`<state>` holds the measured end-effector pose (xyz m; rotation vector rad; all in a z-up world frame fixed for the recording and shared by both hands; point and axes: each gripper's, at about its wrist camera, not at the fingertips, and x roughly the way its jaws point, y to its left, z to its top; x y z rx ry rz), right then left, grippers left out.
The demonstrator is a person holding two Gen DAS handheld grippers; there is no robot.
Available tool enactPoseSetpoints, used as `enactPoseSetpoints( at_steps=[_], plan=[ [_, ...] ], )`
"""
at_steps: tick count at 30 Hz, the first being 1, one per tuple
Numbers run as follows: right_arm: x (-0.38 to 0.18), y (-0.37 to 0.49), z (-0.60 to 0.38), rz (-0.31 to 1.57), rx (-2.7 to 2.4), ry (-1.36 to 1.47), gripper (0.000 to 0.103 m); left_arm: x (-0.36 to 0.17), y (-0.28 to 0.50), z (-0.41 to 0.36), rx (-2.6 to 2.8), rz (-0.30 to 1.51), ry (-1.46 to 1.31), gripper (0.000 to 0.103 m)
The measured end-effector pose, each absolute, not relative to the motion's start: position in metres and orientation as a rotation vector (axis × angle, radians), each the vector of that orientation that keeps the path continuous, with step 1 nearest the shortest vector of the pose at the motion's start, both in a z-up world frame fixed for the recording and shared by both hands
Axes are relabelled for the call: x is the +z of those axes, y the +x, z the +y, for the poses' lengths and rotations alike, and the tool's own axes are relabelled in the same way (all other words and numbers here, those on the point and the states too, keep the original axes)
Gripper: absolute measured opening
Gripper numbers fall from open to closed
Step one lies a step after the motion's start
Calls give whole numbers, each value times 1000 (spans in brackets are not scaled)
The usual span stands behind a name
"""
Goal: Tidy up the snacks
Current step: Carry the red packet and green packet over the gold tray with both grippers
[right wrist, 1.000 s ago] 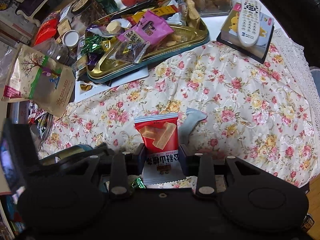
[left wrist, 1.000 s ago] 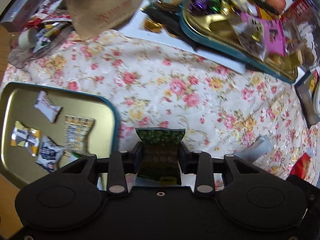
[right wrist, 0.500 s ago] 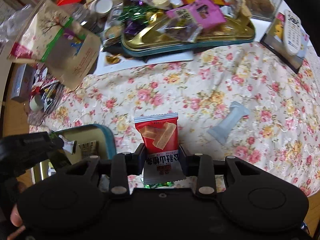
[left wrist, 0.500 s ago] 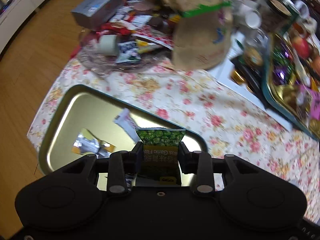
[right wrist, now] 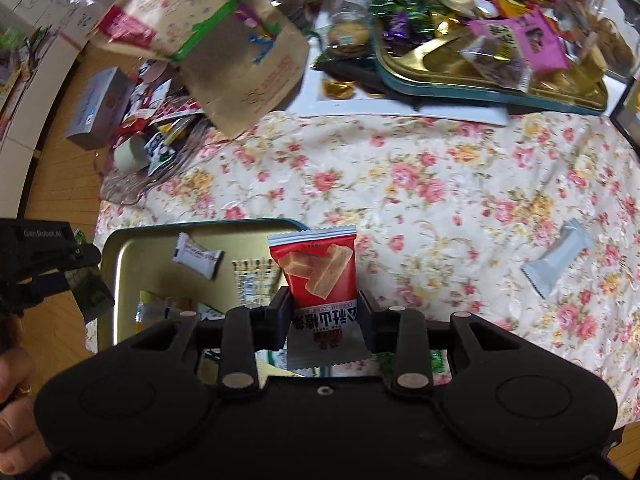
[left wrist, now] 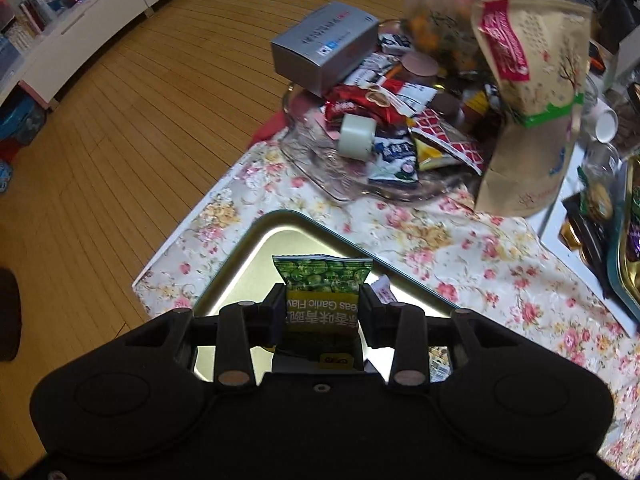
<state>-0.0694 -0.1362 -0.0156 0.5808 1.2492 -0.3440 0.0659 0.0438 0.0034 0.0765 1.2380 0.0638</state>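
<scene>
From the left wrist, the left gripper (left wrist: 322,310), jaws opening, has a green pea snack packet (left wrist: 322,280) between them above the gold rectangular metal tray (left wrist: 240,264), while from the right wrist the right gripper (right wrist: 323,312) clamps a red wafer-biscuit packet (right wrist: 318,272) over that tray's right edge.

Glossy gold metal tray (right wrist: 120,264); floral cloth (right wrist: 400,184); shiny plastic green packet (left wrist: 322,280).
</scene>
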Motion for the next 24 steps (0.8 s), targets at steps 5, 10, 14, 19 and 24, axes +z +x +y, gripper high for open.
enactPoseSetpoints(
  at_steps=[5,10,14,19,24],
  plan=[
    [-19,-60,-121,1255,-295,580,36,3,69,56,65,1250,43,49],
    [-19,-55,-111,1254,-264,575,36,5,71,66,87,1250,17,50],
    [-18,-52,-107,1251,-249,567,36,4,72,70,99,1257,12,50],
    [-18,-49,-96,1257,-211,533,37,3,71,68,105,1257,29,50],
    [-18,-48,-83,1263,-179,500,37,5,70,66,82,1252,51,50]
  ],
)
